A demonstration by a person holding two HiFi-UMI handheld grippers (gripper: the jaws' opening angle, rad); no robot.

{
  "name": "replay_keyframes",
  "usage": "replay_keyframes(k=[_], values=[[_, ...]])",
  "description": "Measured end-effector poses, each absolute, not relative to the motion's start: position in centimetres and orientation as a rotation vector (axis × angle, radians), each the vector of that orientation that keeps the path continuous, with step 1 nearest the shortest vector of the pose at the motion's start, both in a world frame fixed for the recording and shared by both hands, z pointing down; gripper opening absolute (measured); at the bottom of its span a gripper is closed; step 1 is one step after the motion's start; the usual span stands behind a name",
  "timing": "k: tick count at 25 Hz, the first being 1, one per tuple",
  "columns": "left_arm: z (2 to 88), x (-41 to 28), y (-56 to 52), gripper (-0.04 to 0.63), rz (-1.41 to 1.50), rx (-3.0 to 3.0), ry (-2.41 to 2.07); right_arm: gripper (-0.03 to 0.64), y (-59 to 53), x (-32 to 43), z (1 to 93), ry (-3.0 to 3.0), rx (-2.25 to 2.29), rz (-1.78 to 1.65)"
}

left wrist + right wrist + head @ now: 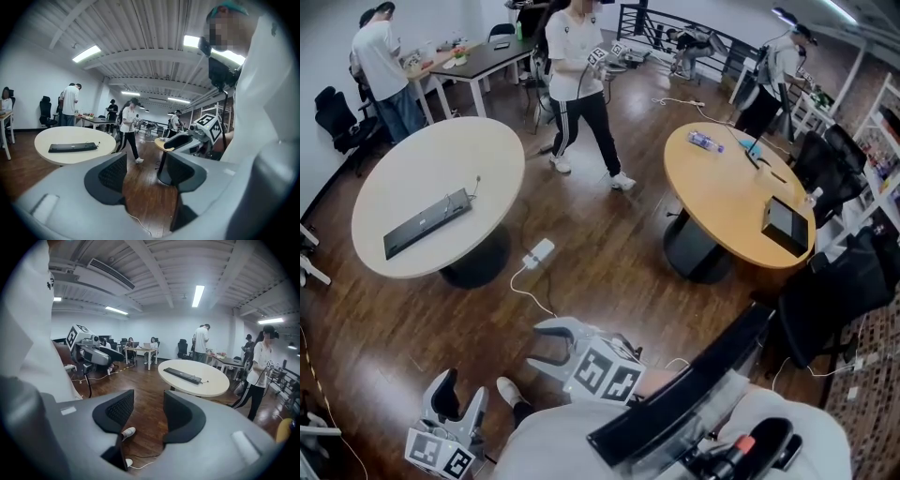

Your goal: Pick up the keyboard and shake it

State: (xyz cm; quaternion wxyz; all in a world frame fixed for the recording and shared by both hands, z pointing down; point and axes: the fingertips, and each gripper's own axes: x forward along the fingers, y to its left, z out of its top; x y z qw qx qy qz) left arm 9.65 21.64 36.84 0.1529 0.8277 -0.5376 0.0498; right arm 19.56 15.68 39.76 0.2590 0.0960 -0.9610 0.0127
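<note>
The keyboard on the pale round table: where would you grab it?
Probably by its nearer long edge, toward each end, coming in low from the table's near side. The keyboard lies flat, long and thin, so only its edges offer a pinch.

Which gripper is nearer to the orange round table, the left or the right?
Right. The right gripper is lower-left of the orange round table; the left gripper sits farther left and lower.

Dark wooden floor [609, 248] carries two round tables [441, 159].
</note>
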Motion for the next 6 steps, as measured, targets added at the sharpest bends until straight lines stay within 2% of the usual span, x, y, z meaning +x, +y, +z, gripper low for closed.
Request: replay_keyframes(k=[6], values=[[36.83, 9.18, 21.41, 0.265, 0.146, 2.377, -1.547, 0.201, 15.51, 19.52, 39.90, -2.597, 0.266, 0.038]])
